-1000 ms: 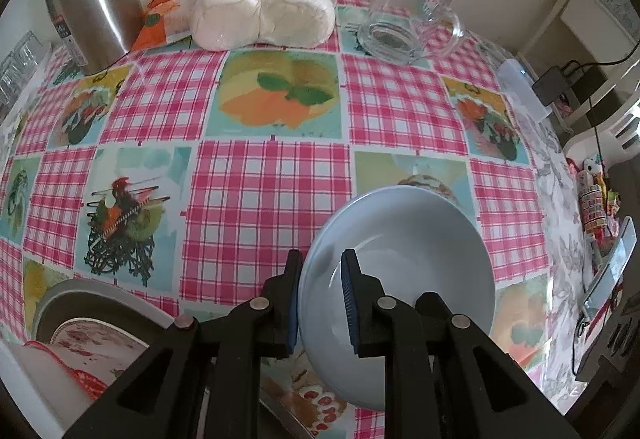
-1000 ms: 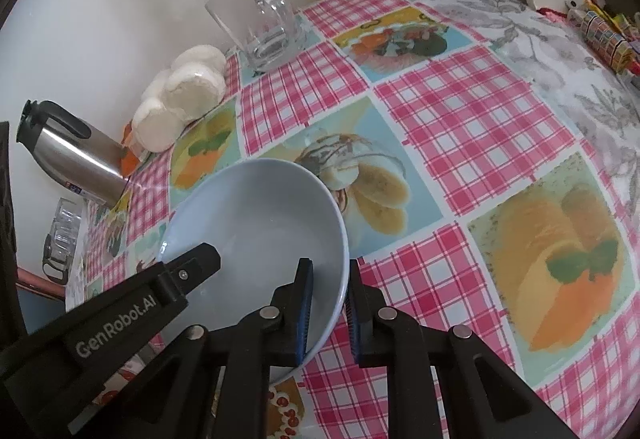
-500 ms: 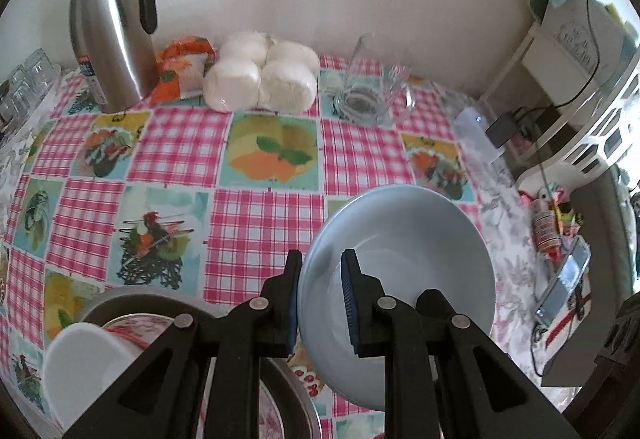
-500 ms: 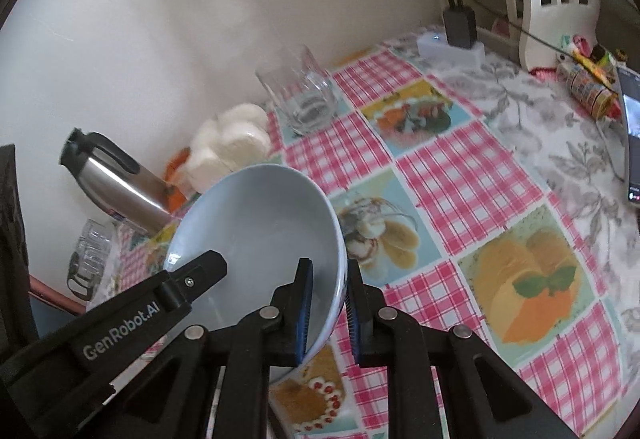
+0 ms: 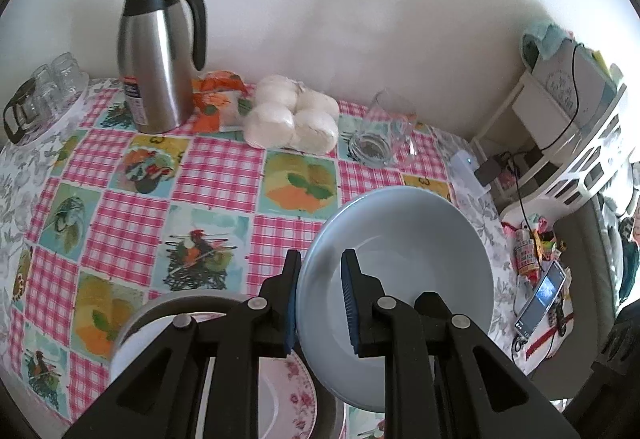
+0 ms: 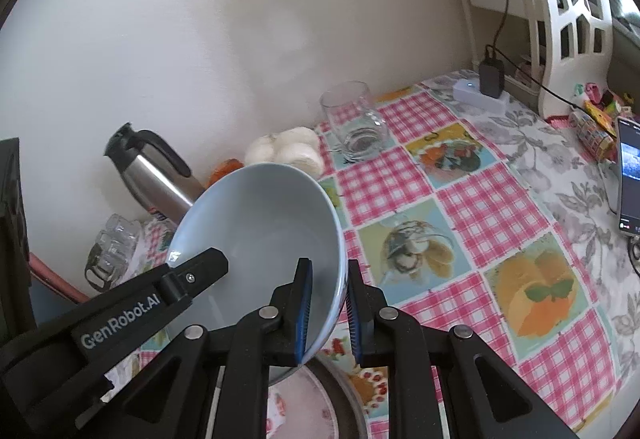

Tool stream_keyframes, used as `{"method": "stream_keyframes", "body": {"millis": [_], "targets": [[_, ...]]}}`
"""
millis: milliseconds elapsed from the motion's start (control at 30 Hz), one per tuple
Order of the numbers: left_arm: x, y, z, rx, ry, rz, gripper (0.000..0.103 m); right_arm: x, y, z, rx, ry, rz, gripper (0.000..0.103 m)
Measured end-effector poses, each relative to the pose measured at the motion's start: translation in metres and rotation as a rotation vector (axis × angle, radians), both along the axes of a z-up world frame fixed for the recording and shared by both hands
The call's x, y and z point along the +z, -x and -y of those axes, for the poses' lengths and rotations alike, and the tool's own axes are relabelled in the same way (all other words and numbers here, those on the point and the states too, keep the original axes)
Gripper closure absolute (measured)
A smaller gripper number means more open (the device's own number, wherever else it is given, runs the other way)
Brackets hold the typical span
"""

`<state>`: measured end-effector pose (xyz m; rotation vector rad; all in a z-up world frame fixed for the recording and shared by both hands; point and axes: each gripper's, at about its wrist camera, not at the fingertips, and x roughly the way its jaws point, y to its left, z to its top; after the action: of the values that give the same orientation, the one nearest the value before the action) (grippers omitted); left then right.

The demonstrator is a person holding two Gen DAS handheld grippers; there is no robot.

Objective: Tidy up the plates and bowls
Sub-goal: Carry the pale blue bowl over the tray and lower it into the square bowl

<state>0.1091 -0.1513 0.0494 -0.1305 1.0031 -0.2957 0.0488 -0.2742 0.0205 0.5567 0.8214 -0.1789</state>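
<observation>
Left wrist view: both tools, left tool (image 5: 319,293) and right tool (image 6: 329,309), clamp opposite rims of the blue bowl (image 5: 404,263), held tilted above the plate (image 5: 288,403) at the surface's near edge.

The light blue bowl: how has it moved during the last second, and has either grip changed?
The light blue bowl has risen off the checked tablecloth. Both the left gripper and the right gripper stay clamped on its rim. The thermos and glass mug stayed put.
</observation>
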Motion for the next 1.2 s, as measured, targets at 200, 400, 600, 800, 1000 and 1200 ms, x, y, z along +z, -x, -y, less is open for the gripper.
{"method": "stream_keyframes", "body": {"millis": [200,400,600,800,1000,1200], "targets": [[0.003,0.014,-0.026,0.036,0.023,-0.004,0.083,0.008,0.004,-0.023,0.028,0.022,0.018,0.085],[0.004,0.025,-0.047,0.049,0.045,-0.015,0.083,0.011,0.013,-0.042,0.045,0.034,0.025,0.085],[-0.001,0.035,-0.069,0.064,0.066,-0.027,0.083,0.011,0.019,-0.059,0.071,0.045,0.028,0.085],[-0.013,0.042,-0.091,0.091,0.071,-0.052,0.083,0.004,0.022,-0.078,0.107,0.051,0.008,0.085],[-0.023,0.049,-0.108,0.112,0.067,-0.076,0.083,-0.003,0.024,-0.094,0.139,0.050,-0.011,0.085],[-0.032,0.051,-0.121,0.129,0.058,-0.098,0.083,-0.012,0.024,-0.109,0.158,0.050,-0.034,0.083]]}}
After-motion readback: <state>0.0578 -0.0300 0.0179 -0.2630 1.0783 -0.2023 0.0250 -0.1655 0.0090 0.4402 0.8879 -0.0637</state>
